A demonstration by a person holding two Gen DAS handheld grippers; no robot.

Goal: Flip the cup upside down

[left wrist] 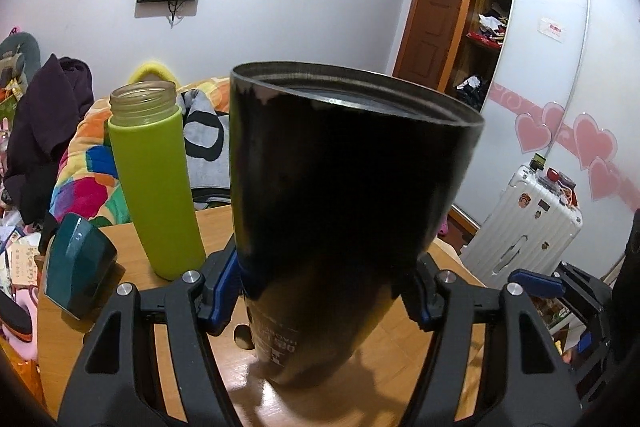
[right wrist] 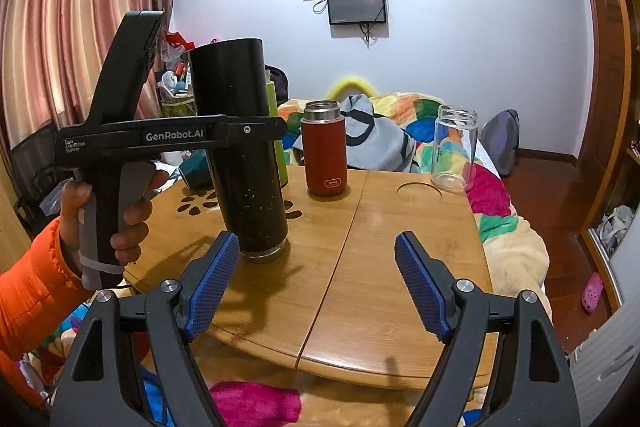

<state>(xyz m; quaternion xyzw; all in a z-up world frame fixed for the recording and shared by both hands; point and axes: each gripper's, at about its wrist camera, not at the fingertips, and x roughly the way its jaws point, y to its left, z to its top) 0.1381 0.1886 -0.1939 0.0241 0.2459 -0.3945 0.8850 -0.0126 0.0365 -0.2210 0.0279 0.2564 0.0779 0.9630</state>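
My left gripper (left wrist: pixel 324 291) is pinched on the black cup (left wrist: pixel 344 211), blue pads pressed to both sides of its lower body. The cup is tilted, mouth up, rim toward the far wall. From the right wrist view the same black cup (right wrist: pixel 244 151) leans left, its base edge at or just above the wooden table (right wrist: pixel 380 259); I cannot tell whether it touches. The left gripper (right wrist: pixel 276 129) crosses the cup at mid-height, and the hand (right wrist: pixel 120 211) wraps its handle left of the cup.

My right gripper (right wrist: pixel 318 287) is spread wide and holds nothing, just in front of the cup; its left pad sits near the cup's base, apart from it.

Other items, taking the cup as landmark:
- Green bottle (left wrist: pixel 154 183), lid off, upright, left of the cup in the left wrist view; behind it and mostly hidden in the right one.
- Teal cup (left wrist: pixel 76 267) on its side, farther left, near the table edge.
- Red thermos (right wrist: pixel 324 149), upright, right of the cup and farther back.
- Clear glass jar (right wrist: pixel 454 149), upright, well right of the cup at the far table edge beside a round cutout.
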